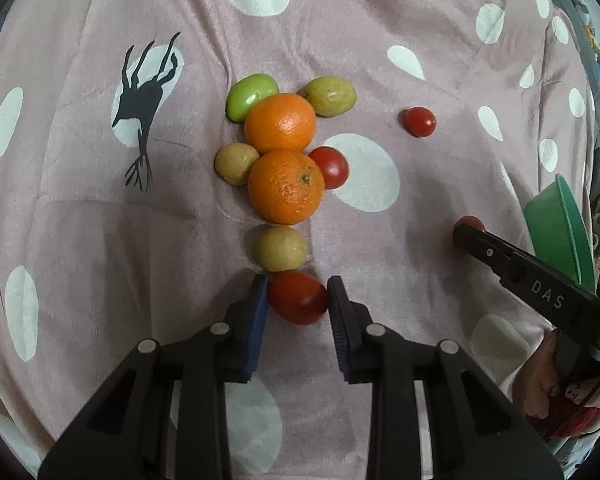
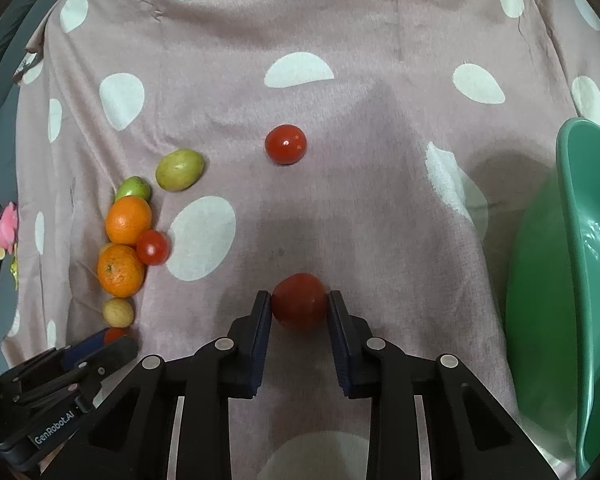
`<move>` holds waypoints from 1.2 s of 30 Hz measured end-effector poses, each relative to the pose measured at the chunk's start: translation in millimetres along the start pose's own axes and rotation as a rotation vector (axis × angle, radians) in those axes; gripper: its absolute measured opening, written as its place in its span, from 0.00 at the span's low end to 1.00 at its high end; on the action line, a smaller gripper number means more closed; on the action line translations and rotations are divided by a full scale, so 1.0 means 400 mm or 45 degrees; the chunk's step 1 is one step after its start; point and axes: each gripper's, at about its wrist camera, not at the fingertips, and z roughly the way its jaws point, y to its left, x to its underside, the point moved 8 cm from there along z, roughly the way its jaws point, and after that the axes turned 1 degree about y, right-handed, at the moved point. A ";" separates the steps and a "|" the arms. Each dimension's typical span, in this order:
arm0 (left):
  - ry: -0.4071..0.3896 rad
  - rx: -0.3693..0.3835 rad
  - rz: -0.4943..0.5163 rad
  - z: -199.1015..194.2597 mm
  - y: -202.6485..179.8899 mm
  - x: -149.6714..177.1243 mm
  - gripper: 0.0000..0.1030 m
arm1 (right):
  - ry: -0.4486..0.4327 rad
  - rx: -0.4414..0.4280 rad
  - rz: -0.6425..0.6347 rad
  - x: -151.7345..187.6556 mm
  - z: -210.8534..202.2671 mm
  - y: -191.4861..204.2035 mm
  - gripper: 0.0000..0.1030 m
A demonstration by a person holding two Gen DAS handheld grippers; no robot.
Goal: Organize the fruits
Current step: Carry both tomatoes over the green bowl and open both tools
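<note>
Between the pads of our right gripper (image 2: 299, 306) sits a red tomato (image 2: 299, 301), both pads touching its sides, so we judge it grasped. Our left gripper (image 1: 298, 294) brackets another tomato (image 1: 297, 297), not yet clenched. Tomatoes are soft, smooth and easily bruised; we squeeze the widest middle gently. A green bowl (image 2: 572, 208) waits at three o'clock.

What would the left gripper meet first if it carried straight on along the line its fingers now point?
The left gripper already brackets a red tomato, so it meets that first; just beyond lies a yellowish fruit, seemingly touching the tomato.
</note>
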 end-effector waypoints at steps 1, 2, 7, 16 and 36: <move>-0.012 0.011 0.006 -0.010 -0.004 0.000 0.28 | -0.008 -0.006 -0.004 0.001 -0.008 -0.003 0.29; -0.020 0.012 0.001 -0.014 -0.012 0.001 0.28 | -0.020 -0.008 -0.004 0.001 -0.017 -0.003 0.29; -0.101 0.036 0.063 -0.075 -0.056 -0.009 0.28 | -0.106 0.013 -0.007 -0.002 -0.082 -0.011 0.29; -0.272 0.049 0.197 -0.172 -0.185 -0.062 0.28 | -0.272 0.033 0.018 -0.020 -0.203 -0.053 0.29; -0.262 0.249 0.485 -0.109 -0.590 -0.070 0.28 | -0.492 0.213 0.389 0.019 -0.388 -0.391 0.29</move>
